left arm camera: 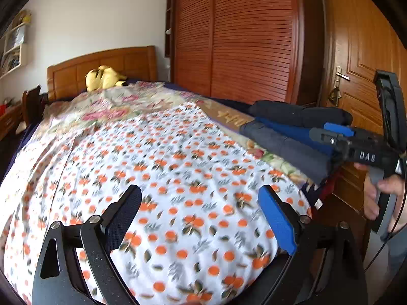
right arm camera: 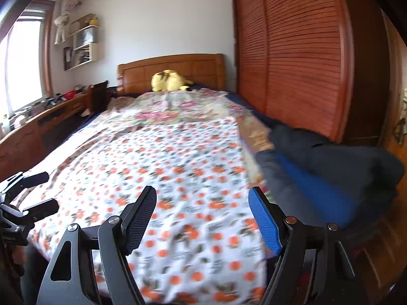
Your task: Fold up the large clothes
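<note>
A large white cloth with an orange fruit print [left arm camera: 165, 167] lies spread flat over the bed; it also fills the right wrist view [right arm camera: 183, 178]. My left gripper [left arm camera: 201, 203] is open and empty, hovering above the cloth's near end. My right gripper [right arm camera: 203, 203] is open and empty above the cloth's near right part. The right gripper also shows in the left wrist view [left arm camera: 330, 133] at the right, beside the dark pile. The left gripper shows at the left edge of the right wrist view [right arm camera: 42, 192], jaws apart.
A pile of folded dark and blue clothes [right arm camera: 318, 167] sits on the bed's right edge. A floral bedspread [right arm camera: 178, 106] and a yellow plush toy [right arm camera: 169, 80] lie toward the wooden headboard [right arm camera: 173, 66]. A louvred wardrobe [right arm camera: 292, 50] stands right, a desk [right arm camera: 38, 124] left.
</note>
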A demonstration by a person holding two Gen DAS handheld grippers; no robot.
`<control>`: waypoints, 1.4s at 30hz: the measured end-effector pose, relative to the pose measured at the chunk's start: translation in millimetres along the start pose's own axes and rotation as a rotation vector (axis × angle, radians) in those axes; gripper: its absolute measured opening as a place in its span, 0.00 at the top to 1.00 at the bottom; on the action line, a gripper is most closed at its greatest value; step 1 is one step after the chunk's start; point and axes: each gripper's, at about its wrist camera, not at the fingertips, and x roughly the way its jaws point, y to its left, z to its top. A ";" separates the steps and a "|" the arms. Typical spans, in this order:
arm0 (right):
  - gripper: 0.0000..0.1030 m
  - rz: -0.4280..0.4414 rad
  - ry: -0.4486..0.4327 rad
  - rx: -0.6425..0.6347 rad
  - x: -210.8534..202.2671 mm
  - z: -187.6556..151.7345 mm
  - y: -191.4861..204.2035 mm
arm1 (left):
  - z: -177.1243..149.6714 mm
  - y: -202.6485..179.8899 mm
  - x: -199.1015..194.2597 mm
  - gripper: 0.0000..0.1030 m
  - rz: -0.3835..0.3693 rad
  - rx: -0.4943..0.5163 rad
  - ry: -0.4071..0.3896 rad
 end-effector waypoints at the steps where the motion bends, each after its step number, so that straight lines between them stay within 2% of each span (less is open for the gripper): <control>1: 0.26 0.020 0.006 -0.002 2.5 -4.3 4.3 | -4.8 4.1 -1.4 0.09 0.016 -0.003 0.003; 5: 0.26 0.070 0.023 0.003 14.6 -19.5 10.1 | -24.6 25.2 -3.6 0.09 0.074 -0.018 0.022; 7: 0.26 0.082 0.030 -0.003 37.3 -13.4 -0.9 | -33.4 36.6 -5.1 0.09 0.091 -0.037 0.027; 11: 0.26 0.139 0.056 -0.002 46.4 -16.2 14.5 | -52.0 58.2 -13.5 0.09 0.149 -0.074 0.031; 19: 0.26 0.203 0.023 0.011 51.8 -29.3 32.3 | -79.0 88.7 -57.2 0.09 0.262 -0.129 -0.001; 23: 0.26 0.194 -0.017 -0.030 53.1 -39.5 45.4 | -81.5 101.3 -81.4 0.09 0.304 -0.159 -0.044; 30: 0.26 0.228 -0.064 -0.056 63.8 -47.5 56.6 | -84.7 113.8 -107.4 0.09 0.344 -0.191 -0.079; 38: 0.26 0.245 -0.068 -0.074 90.9 -56.7 60.1 | -86.0 118.3 -109.3 0.09 0.355 -0.189 -0.085; 42: 0.26 0.243 -0.072 -0.077 89.9 -56.2 59.2 | -85.9 117.6 -109.5 0.09 0.357 -0.187 -0.085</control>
